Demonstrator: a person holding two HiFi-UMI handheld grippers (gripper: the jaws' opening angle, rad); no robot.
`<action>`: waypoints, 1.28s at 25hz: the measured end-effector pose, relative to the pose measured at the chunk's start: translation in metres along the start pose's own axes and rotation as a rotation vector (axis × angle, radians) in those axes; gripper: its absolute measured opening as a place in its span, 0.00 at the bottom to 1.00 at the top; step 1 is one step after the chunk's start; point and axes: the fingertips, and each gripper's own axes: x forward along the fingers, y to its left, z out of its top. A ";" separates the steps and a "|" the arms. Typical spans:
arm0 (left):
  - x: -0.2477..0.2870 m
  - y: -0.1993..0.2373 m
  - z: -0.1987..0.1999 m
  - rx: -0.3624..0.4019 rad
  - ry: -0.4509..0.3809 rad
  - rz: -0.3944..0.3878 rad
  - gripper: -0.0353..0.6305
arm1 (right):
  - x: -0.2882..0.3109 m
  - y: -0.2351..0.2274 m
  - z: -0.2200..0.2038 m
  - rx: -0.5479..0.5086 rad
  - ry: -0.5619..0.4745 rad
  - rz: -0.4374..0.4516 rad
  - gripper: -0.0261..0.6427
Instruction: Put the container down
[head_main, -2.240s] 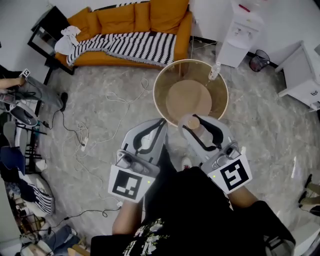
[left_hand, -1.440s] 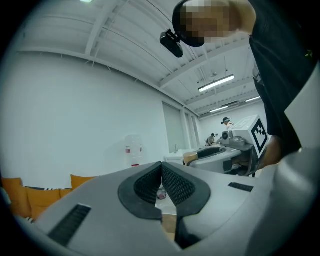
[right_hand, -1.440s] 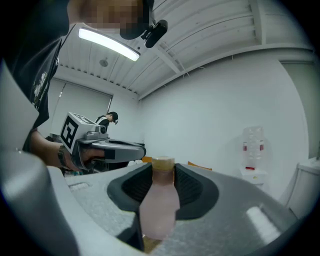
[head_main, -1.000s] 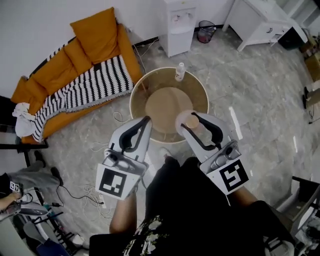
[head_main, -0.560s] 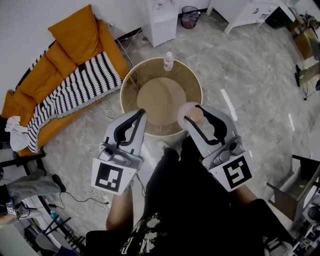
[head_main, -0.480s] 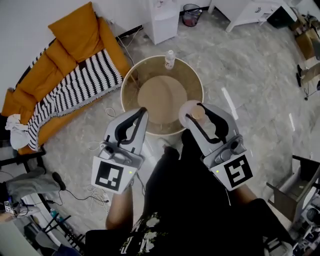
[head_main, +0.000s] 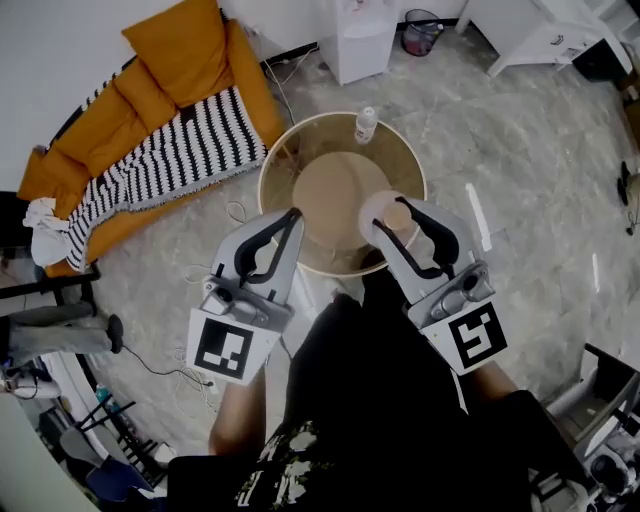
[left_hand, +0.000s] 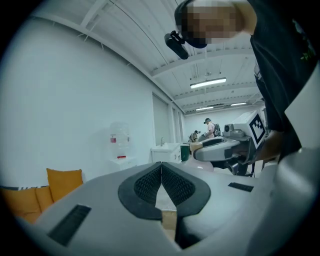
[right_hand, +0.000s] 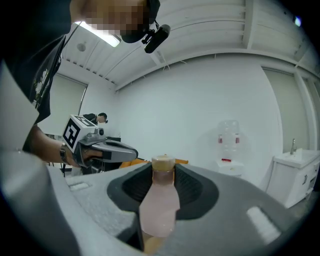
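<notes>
Pink container (right_hand: 159, 212): 1, pinched in right tongs (head_main: 398, 220) | left tongs (left_hand: 161, 170) pressed together

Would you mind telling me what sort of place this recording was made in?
Probably a lounge corner of an office or lab: an orange sofa with a striped throw, a round wooden table, and a water dispenser nearby.
</notes>
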 end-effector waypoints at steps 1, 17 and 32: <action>0.007 0.003 0.000 0.004 0.004 0.007 0.07 | 0.005 -0.006 0.000 -0.002 -0.002 0.011 0.23; 0.130 0.040 -0.004 -0.024 0.087 0.100 0.07 | 0.065 -0.122 -0.043 0.005 0.065 0.168 0.23; 0.170 0.066 -0.048 -0.002 0.114 0.021 0.07 | 0.109 -0.139 -0.085 0.055 0.098 0.093 0.23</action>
